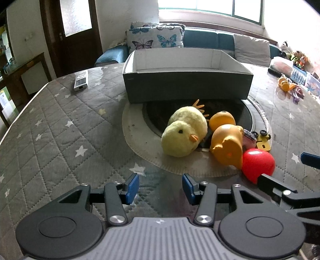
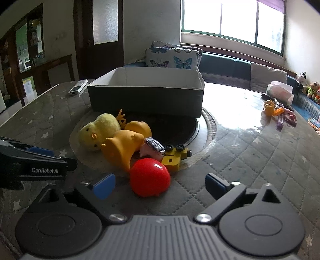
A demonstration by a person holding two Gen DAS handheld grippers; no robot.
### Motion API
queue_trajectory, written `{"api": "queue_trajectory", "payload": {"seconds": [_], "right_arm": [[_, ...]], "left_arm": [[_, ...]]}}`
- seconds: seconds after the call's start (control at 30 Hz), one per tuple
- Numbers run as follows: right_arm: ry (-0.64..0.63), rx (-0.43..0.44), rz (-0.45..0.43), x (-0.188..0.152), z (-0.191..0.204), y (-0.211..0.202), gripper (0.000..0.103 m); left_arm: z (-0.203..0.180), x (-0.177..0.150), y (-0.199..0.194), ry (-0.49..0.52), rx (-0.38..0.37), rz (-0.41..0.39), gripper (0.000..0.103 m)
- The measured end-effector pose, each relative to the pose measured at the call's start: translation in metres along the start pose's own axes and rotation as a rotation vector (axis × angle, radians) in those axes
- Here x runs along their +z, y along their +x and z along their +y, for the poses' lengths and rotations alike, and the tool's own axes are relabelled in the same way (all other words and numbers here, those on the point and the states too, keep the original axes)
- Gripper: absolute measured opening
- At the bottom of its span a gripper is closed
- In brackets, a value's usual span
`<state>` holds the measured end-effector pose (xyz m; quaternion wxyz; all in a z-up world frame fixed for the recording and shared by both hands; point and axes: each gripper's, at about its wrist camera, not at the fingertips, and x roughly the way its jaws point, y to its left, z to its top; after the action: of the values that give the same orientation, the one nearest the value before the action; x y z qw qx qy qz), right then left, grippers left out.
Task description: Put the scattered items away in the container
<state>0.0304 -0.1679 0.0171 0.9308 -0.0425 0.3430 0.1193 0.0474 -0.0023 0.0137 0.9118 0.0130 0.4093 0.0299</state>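
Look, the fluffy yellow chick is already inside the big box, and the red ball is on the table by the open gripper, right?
Not quite. The fluffy yellow chick is not in the box; it lies on the table in front of it, as the left wrist view shows. The red ball is indeed on the table by the open right gripper.

Daylight floods through an overexposed window (image 2: 232,19), throwing glare across the table (image 2: 230,104); fisheye distortion bends the edges, corners vignette, and distant shelves appear perhaps slightly soft.

The box (image 1: 187,86) stands at the rear of the worktop (image 1: 60,128). In front lie the plush chick (image 1: 184,134), rubber duck (image 1: 227,144), toy cars (image 2: 166,153) and ball (image 2: 150,177).
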Motion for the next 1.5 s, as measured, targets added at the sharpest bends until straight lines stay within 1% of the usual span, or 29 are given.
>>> {"api": "queue_trajectory", "payload": {"seconds": [0.07,0.2,0.3,0.43,0.5,0.6,0.67,0.7,0.77,0.8,0.93,1.07,1.13,1.23,1.43,1.5], "right_arm": [[0.002,0.005,0.001,0.000,-0.002,0.001,0.094],[-0.007,0.017,0.004,0.003,-0.003,0.003,0.093],[-0.016,0.030,0.002,0.005,-0.001,0.004,0.089],[-0.030,0.073,-0.011,0.014,0.004,0.006,0.085],[-0.037,0.100,-0.019,0.020,0.008,0.007,0.084],[-0.050,0.131,-0.024,0.028,0.014,0.010,0.080],[-0.042,0.154,-0.016,0.031,0.017,0.013,0.078],[-0.036,0.166,-0.012,0.033,0.018,0.015,0.075],[-0.024,0.183,-0.004,0.036,0.019,0.018,0.073],[-0.018,0.190,0.000,0.037,0.020,0.020,0.070],[-0.009,0.207,0.017,0.039,0.022,0.026,0.065],[0.003,0.213,0.028,0.040,0.023,0.031,0.064],[0.012,0.218,0.035,0.041,0.024,0.035,0.059],[0.019,0.222,0.044,0.040,0.024,0.038,0.056],[0.048,0.241,0.037,0.042,0.016,0.033,0.056],[0.061,0.252,0.037,0.043,0.012,0.030,0.056]], "left_arm": [[0.000,0.002,0.001,0.005,-0.009,0.001,0.049],[0.000,0.006,0.003,0.008,-0.026,-0.002,0.047],[0.002,0.010,0.005,0.003,-0.034,-0.004,0.045],[0.007,0.015,0.008,-0.005,-0.033,-0.008,0.044],[0.010,0.017,0.009,-0.013,-0.031,-0.009,0.042],[0.013,0.022,0.010,-0.015,-0.033,-0.011,0.040],[0.014,0.025,0.011,-0.012,-0.033,-0.016,0.039],[0.015,0.026,0.011,-0.012,-0.033,-0.019,0.039],[0.017,0.030,0.012,-0.019,-0.039,-0.020,0.039],[0.018,0.032,0.013,-0.023,-0.043,-0.021,0.039],[0.019,0.036,0.013,-0.028,-0.047,-0.026,0.039],[0.021,0.036,0.013,-0.034,-0.052,-0.028,0.039],[0.021,0.037,0.014,-0.040,-0.054,-0.024,0.039],[0.022,0.038,0.013,-0.043,-0.063,-0.022,0.039],[0.022,0.038,0.009,-0.059,-0.098,-0.036,0.039],[0.024,0.038,0.008,-0.067,-0.098,-0.039,0.039]]}}
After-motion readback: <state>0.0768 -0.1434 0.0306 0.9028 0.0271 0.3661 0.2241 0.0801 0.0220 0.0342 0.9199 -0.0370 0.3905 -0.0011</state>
